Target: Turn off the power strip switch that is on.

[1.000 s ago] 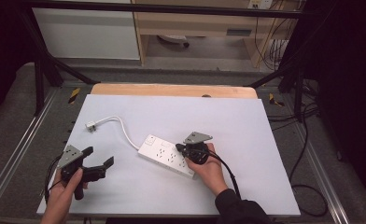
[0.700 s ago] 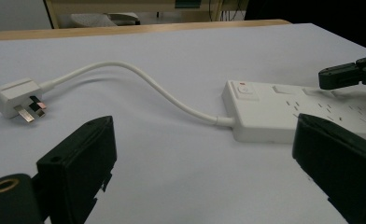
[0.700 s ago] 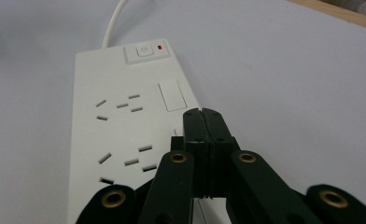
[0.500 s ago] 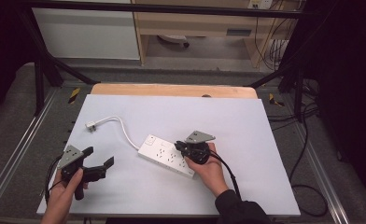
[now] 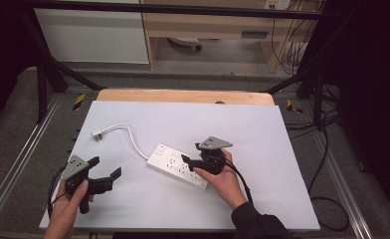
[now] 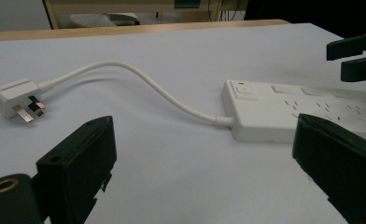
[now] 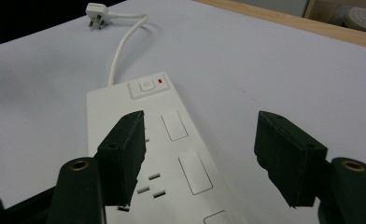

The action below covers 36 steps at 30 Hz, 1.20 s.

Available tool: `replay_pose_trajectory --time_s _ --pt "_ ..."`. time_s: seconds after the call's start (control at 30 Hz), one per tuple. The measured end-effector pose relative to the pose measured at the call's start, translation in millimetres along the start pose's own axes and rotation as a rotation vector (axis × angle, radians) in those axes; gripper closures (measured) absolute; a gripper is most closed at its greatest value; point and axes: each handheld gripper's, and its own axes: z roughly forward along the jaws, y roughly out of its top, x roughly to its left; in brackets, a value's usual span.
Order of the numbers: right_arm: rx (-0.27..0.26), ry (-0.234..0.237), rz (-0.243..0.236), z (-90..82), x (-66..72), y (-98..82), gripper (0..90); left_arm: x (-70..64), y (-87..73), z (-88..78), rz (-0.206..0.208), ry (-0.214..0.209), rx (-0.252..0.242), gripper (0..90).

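Jaws of the right gripper point(image 5: 189, 160) have just been opening and are standing wide over the strip point(image 5: 178, 165), holding nothing. Left gripper point(image 5: 106, 172) is waiting open, apart. Closing off-centre risks skidding the strip across the table point(image 5: 262, 139).

Readable text: none could be made out.
Power strip point(image 7: 139, 135) switch end: only a round power symbol showed on its button point(image 7: 146, 86).

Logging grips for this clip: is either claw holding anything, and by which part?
Nothing is held. The right claw, just opened, hovers over the power strip; the left claw is open and apart.
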Motion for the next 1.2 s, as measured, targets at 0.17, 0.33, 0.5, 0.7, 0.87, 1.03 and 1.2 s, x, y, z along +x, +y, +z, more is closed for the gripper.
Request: replay_pose_trajectory --time_s 0.17,0.33,0.5,0.7,0.87,1.03,1.2 --pt "-0.011 -0.021 -0.002 -2.5 2.2 3.1 10.9 -0.2 0.1 0.9 0.000 -0.003 0.000 6.3" --pt "-0.032 -0.048 -0.004 -6.7 1.9 6.0 4.8 -0.5 0.0 1.2 0.003 -0.003 0.002 6.2" --pt "-0.054 -0.079 0.003 -14.5 -0.2 8.9 4.7 -1.2 0.1 1.6 0.003 -0.002 0.001 6.2" --pt "-0.077 -0.113 0.007 -24.6 -5.8 14.3 4.6 -0.5 -0.2 1.6 0.002 -0.003 0.003 6.2" --pt "-0.083 -0.113 0.015 -34.0 -12.2 17.7 3.3 -0.5 -0.4 1.7 0.003 0.000 0.005 6.0" --pt "-0.087 -0.113 0.024 -41.9 -16.9 18.9 2.9 -1.4 0.0 2.4 0.004 -0.004 0.001 6.0" --pt "-0.096 -0.114 0.040 -54.0 -26.3 23.9 3.3 -0.9 -0.8 2.1 0.005 -0.003 0.006 5.7"
